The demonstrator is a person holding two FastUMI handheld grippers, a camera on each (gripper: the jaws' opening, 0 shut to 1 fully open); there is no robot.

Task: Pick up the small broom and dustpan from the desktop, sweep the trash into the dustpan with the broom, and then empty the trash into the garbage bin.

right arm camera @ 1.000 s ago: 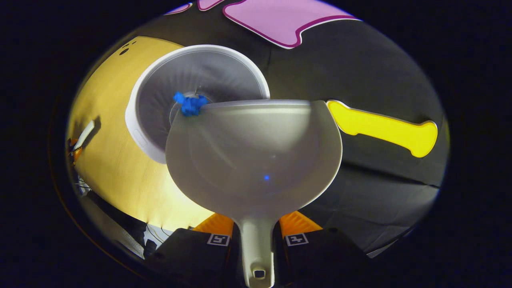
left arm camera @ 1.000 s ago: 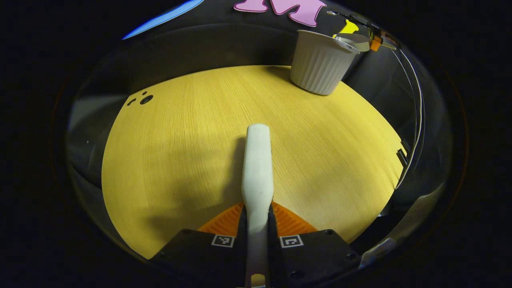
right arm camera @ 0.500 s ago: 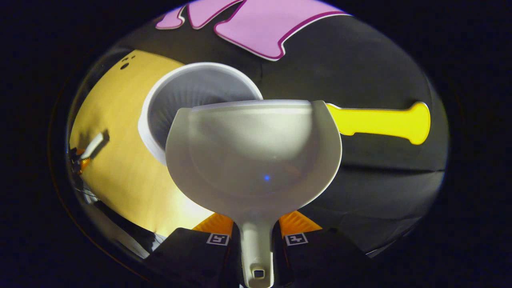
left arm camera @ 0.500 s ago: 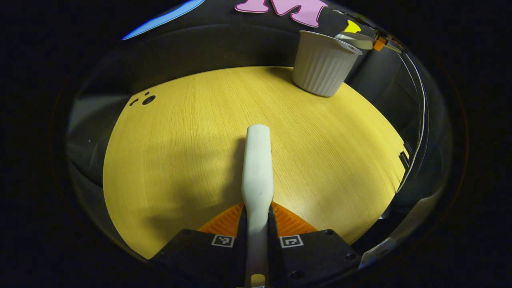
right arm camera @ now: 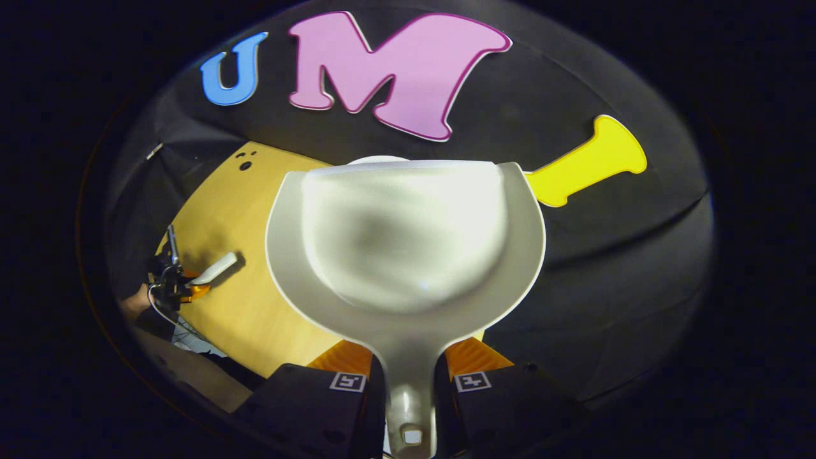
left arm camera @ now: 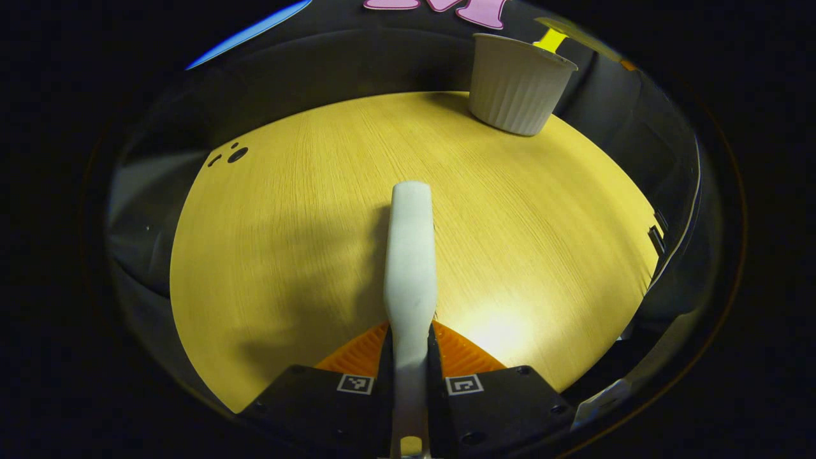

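Observation:
My left gripper [left arm camera: 410, 344] is shut on a small white broom [left arm camera: 410, 255] whose rounded end points forward over the yellow wooden desktop [left arm camera: 274, 242]. A white ribbed garbage bin [left arm camera: 519, 86] stands at the desktop's far right. In the right gripper view my right gripper [right arm camera: 408, 363] is shut on the handle of a pale dustpan [right arm camera: 408, 242], held up level with nothing in its scoop. Just a sliver of the bin's rim [right arm camera: 376, 159] shows above the pan. Far left in that view are the left gripper [right arm camera: 191, 288], the broom [right arm camera: 215, 268] and a hand [right arm camera: 132, 306].
Small dark holes [left arm camera: 237, 154] mark the desktop's far left corner. The desktop's right edge [left arm camera: 653, 239] carries a dark fitting. Black cloth walls stand close behind the bin and around the desktop [right arm camera: 255, 306]. A cable [right arm camera: 162, 312] hangs by the left gripper.
A blue scrap at the pan's lip over the open bin is gone from sight. The right gripper has swung up and back, so the pan now hides the bin. The left gripper barely moved.

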